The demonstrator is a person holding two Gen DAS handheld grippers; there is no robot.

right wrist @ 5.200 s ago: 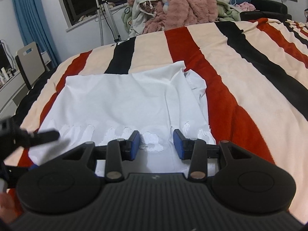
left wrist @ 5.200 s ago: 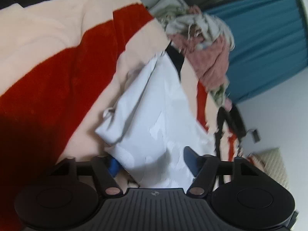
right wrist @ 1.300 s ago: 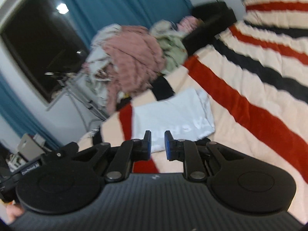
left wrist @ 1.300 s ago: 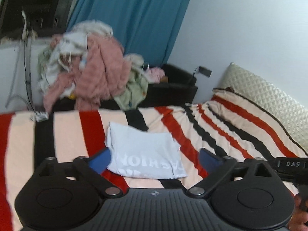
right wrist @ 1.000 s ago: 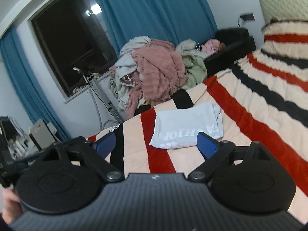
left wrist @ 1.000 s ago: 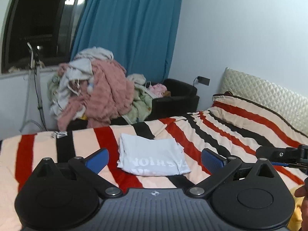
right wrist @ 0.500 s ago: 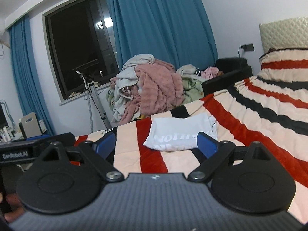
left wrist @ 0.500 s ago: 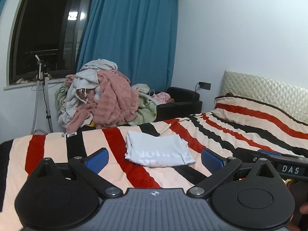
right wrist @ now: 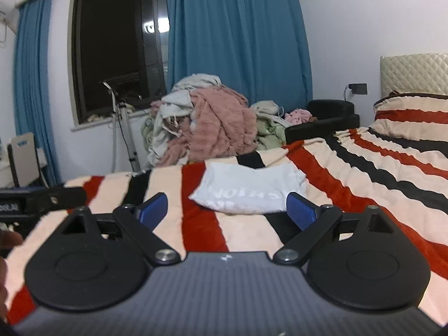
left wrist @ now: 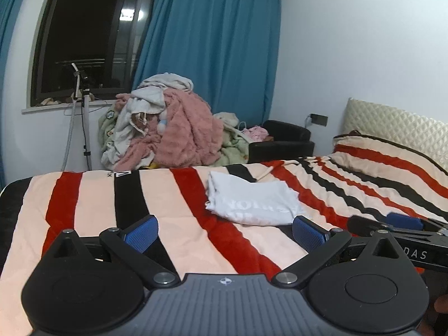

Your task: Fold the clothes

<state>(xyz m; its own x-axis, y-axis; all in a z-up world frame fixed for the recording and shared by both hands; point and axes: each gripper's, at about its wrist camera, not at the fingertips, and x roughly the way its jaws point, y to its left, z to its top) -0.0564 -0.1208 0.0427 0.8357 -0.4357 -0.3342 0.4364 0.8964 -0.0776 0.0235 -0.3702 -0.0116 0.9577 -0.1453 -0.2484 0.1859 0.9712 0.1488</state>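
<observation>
Each handheld gripper, left gripper point(left wrist: 225, 232) and right gripper point(right wrist: 226, 210), was matte black with ribbed grey housing, round side discs, silver screws, blue textured pads point(left wrist: 141, 233); white lettering marked one body.

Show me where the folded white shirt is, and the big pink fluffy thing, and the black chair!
folded white shirt point(left wrist: 253, 203), left wrist view, on its printed top face.
pink fluffy blanket point(right wrist: 221, 123), right wrist view, middle of the heap.
black chair point(left wrist: 282, 140), left wrist view, its front.

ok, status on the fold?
Left gripper open, empty. Right gripper open, empty. White T-shirt folded on striped blanket. Nothing in the way.
</observation>
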